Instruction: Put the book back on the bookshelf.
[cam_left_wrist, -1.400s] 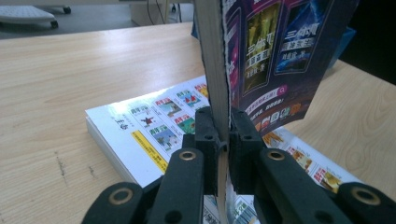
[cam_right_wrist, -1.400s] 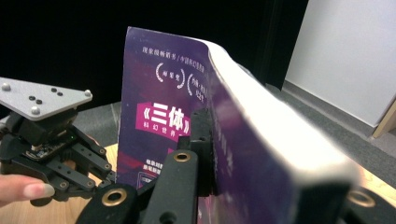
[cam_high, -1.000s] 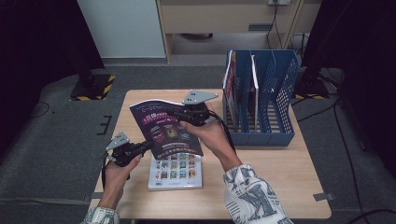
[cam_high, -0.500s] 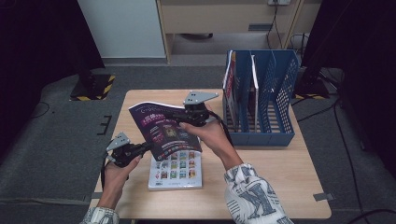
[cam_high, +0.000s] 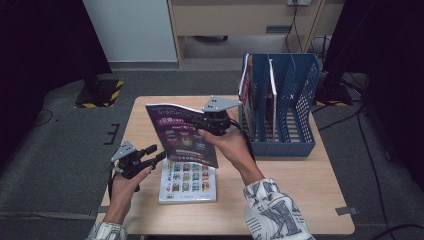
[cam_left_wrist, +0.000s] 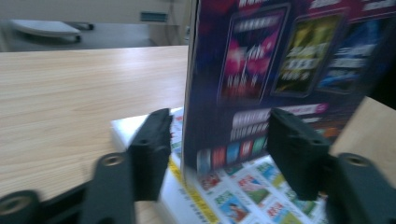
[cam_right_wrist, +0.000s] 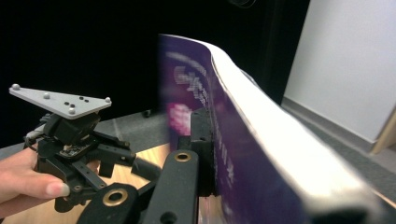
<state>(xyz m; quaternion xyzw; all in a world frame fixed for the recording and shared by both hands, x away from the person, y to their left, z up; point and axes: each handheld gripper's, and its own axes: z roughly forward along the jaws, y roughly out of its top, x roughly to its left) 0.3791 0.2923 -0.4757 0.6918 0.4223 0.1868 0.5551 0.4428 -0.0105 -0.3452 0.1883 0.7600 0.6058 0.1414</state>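
A purple magazine (cam_high: 182, 135) hangs tilted above the table, and my right gripper (cam_high: 202, 122) is shut on its upper right edge. In the right gripper view one black pad (cam_right_wrist: 201, 154) presses the purple cover (cam_right_wrist: 187, 93); the other jaw is hidden behind the pages. My left gripper (cam_high: 152, 157) sits low at the magazine's lower left corner. Its jaws have just been opening. In the left gripper view they stand apart (cam_left_wrist: 222, 154) with the purple magazine's (cam_left_wrist: 280, 56) edge between them, untouched. A white magazine (cam_high: 189, 180) lies flat underneath.
A blue file rack (cam_high: 280, 115) with several upright magazines stands at the table's (cam_high: 300, 195) back right, close to my right hand. Bare wood lies to the left of the magazines (cam_left_wrist: 70, 93). Dark floor surrounds the table.
My left gripper's jaws have opened and let go of the purple magazine's lower corner. The right gripper has tipped the magazine a little more upright.
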